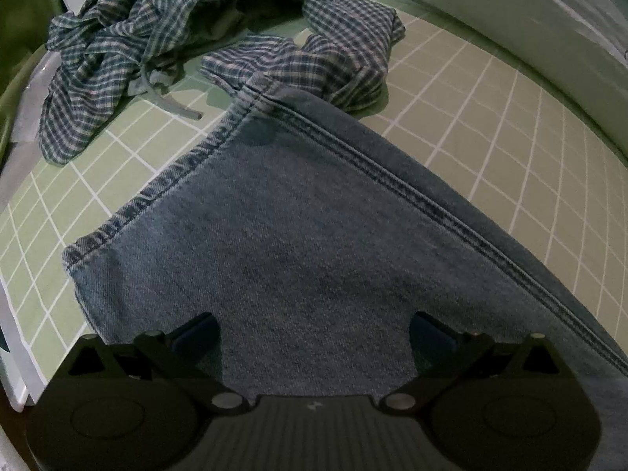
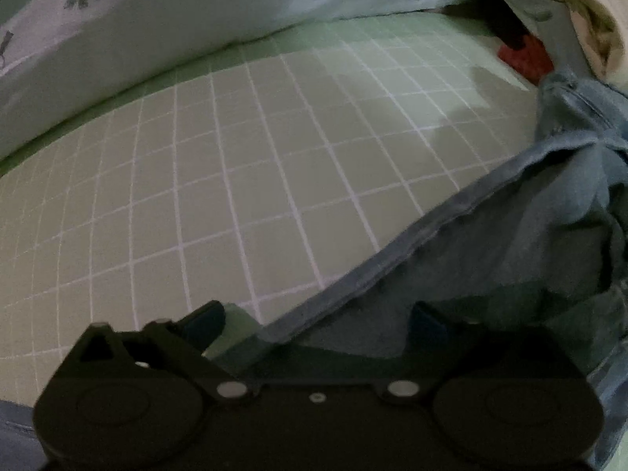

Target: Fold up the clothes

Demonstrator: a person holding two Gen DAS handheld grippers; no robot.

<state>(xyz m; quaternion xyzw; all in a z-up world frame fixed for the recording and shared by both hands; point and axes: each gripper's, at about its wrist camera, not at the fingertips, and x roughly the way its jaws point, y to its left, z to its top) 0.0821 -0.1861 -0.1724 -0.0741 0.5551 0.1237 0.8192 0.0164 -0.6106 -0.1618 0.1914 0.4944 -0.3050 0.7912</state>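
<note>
A blue denim garment lies spread flat on the green gridded mat, its stitched hem running up the left side. My left gripper hovers over the denim with its jaws wide apart and nothing pinched. In the right wrist view the denim's edge runs diagonally, bunching into a heap at the right. My right gripper stands open astride that edge, its pads clear of the cloth. A crumpled blue-and-white plaid garment lies at the far left of the mat.
A pale printed cushion or bedding borders the mat's far side. A cream cloth and something red sit at the far right corner. The mat's white edge drops off at the left.
</note>
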